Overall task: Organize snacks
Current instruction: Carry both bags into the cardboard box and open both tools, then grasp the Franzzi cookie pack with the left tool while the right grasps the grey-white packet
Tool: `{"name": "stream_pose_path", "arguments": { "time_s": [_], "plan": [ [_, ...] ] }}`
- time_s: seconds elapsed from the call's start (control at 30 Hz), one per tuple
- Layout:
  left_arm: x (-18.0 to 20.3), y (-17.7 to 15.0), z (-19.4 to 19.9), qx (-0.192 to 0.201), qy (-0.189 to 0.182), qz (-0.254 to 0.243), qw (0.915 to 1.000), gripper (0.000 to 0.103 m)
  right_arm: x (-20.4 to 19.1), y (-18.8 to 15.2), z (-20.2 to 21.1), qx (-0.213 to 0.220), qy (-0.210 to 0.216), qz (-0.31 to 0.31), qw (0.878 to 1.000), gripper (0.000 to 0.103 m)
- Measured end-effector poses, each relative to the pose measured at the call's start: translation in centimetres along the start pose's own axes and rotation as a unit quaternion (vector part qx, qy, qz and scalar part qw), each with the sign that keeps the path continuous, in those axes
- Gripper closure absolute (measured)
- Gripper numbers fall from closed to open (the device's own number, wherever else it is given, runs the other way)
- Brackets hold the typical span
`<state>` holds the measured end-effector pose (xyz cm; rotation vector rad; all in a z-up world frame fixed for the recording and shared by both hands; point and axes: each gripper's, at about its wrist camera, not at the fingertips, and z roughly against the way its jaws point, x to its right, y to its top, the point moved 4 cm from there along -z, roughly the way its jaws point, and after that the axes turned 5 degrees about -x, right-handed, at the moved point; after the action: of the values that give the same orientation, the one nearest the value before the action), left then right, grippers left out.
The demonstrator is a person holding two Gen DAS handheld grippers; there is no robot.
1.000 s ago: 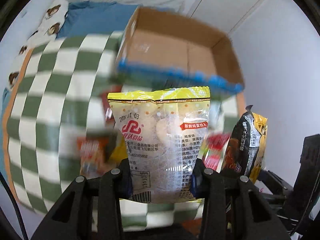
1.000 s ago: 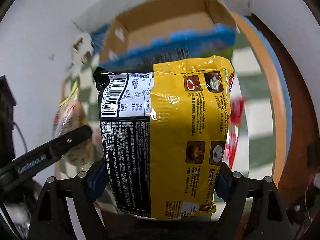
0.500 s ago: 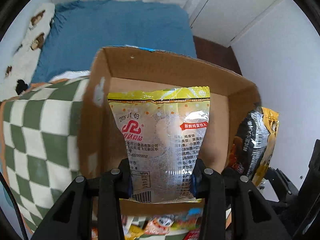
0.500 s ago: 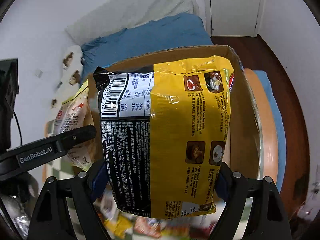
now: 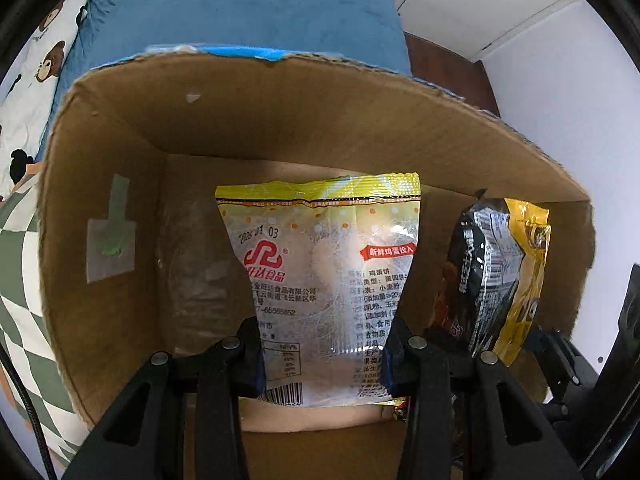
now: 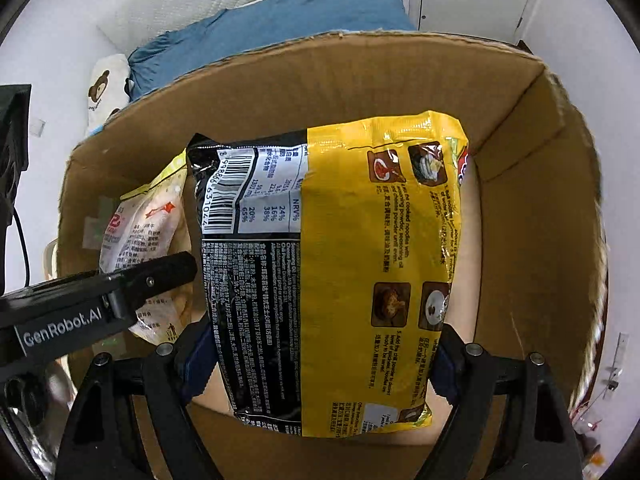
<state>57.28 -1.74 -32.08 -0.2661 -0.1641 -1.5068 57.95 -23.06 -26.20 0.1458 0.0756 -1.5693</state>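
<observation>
My left gripper (image 5: 322, 354) is shut on a clear egg-biscuit packet (image 5: 324, 280) with a yellow top seal and red logo. It hangs inside an open cardboard box (image 5: 280, 100). My right gripper (image 6: 320, 354) is shut on a black-and-yellow noodle packet (image 6: 340, 264), held inside the same box (image 6: 532, 208). The noodle packet (image 5: 500, 276) appears at the right of the left wrist view. In the right wrist view the biscuit packet (image 6: 144, 240) and a left gripper finger (image 6: 100, 300) show at the left. The packets hang side by side, apart.
The box's brown walls surround both packets, with a taped label (image 5: 110, 240) on the left wall. Beyond the box lie a blue pillow (image 5: 240, 8) and bear-print fabric (image 5: 36, 72). A green-and-white checked cloth (image 5: 20, 280) lies outside the box at the left. White walls rise at the right.
Both grippers carried their packets from over the checked cloth forward and down into the cardboard box. The box now fills both views. Both grips are unchanged.
</observation>
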Motion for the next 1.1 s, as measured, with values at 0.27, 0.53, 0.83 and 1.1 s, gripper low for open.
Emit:
{"name": "stream_pose_path", "arguments": {
  "time_s": [0.27, 0.53, 0.83, 1.1],
  "plan": [
    [0.8, 0.5, -0.2, 0.006, 0.017, -0.009, 0.9998, 0.011, 1.6, 2.4, -3.3, -0.034, -0.008, 0.006, 0.999, 0.007],
    [0.5, -0.7, 1.4, 0.044, 0.025, -0.026, 0.9984, 0.011, 2.0, 1.7, -1.1, -0.010, -0.017, 0.008, 1.000, 0.006],
    [0.6, -4.4, 6.5, 0.135, 0.052, -0.062, 0.9875, 0.011, 0.1, -6.0, 5.8, 0.045, -0.040, 0.014, 0.998, 0.006],
    [0.5, -8.1, 10.3, 0.198, 0.074, -0.079, 0.9742, 0.011, -1.5, -10.1, 11.0, 0.108, -0.056, 0.032, 0.992, 0.006]
  ]
}}
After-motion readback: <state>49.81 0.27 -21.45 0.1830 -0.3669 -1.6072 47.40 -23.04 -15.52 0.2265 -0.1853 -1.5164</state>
